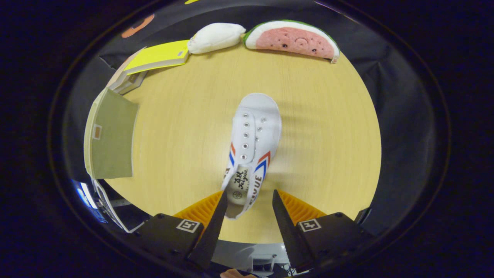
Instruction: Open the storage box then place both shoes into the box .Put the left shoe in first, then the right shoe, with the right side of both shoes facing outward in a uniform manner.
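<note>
A white canvas shoe (254,135) with red and blue side stripes lies on the wooden table (320,154), toe pointing away from me and heel toward me. My gripper (249,192) is open, and the heel sits between its fingers. The left fingertip (223,195) is at the shoe's left heel edge. A small gap separates the right fingertip (275,193) from the shoe's other side. To the left of the fingers, at the table's edge, stands the storage box (112,135), olive-green with a cream rim. A clear panel (106,204) hangs out at its near end.
At the far side of the table lie a yellow book (158,56) on a stack of other books (127,79), a white plush (216,36) and a watermelon-slice plush (293,38). Bare wood stretches to the right of the shoe.
</note>
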